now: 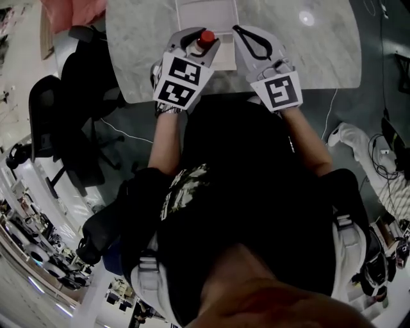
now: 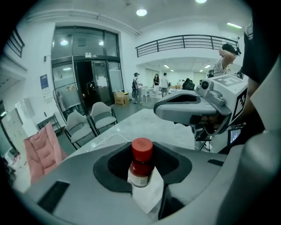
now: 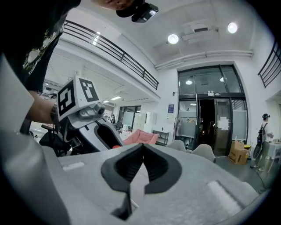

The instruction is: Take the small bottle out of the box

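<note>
The small bottle has a red cap, dark red contents and a white label. My left gripper is shut on it and holds it upright above the near edge of the marble table. In the left gripper view the bottle stands between the grey jaws, its cap rising above the black pads. The white box lies on the table just beyond both grippers. My right gripper hovers to the right of the bottle, and its pads meet at the tip with nothing between them.
Black office chairs stand on the floor to my left, and a pink cushion lies at the table's far left. Cables and gear lie on the floor at right. More chairs and people stand far off.
</note>
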A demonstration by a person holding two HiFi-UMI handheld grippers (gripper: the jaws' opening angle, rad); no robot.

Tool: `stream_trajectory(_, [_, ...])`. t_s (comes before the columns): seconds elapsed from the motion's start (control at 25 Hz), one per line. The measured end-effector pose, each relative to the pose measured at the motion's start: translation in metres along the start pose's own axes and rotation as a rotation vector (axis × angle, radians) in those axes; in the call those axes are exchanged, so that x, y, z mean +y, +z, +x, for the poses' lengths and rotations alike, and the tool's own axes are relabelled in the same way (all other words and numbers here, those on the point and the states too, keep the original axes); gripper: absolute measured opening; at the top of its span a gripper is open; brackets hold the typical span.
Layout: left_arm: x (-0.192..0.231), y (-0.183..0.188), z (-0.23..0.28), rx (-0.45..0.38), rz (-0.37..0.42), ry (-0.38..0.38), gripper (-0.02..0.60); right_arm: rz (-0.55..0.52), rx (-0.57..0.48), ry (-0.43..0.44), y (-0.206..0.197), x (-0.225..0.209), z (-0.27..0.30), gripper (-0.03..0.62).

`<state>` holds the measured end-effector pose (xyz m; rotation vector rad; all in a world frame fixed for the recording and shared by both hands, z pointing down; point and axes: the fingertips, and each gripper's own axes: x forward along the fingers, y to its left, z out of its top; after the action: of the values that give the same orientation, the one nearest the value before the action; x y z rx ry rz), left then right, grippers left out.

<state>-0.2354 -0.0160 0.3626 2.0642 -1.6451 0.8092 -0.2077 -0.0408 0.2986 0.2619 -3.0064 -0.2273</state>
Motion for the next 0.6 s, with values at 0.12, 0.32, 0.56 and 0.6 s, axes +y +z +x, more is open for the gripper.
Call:
stream_trajectory(0.12, [0.003,0.01,-0.015,-0.068,-0.02,0.004,0.155,-0.029,-0.015,0.017,0.011,0.006,0.007,-0.005])
stream_trajectory(0.32, [0.015,0.032,-0.041,-0.177,-0.035,0.03,0.155,-0.038,-0.057,0.021,0.035,0.008,0.013,-0.005])
stream_trajectory(0.56, [0.024,0.07,-0.069,-0.335,-0.028,0.051,0.155,-0.019,-0.094,-0.018,0.066,-0.007,0.013,-0.005])
stream_trajectory(0.6, [0.025,0.075,-0.073,-0.363,-0.025,0.059,0.155,-0.018,-0.098,-0.027,0.069,-0.009,0.012,-0.005])
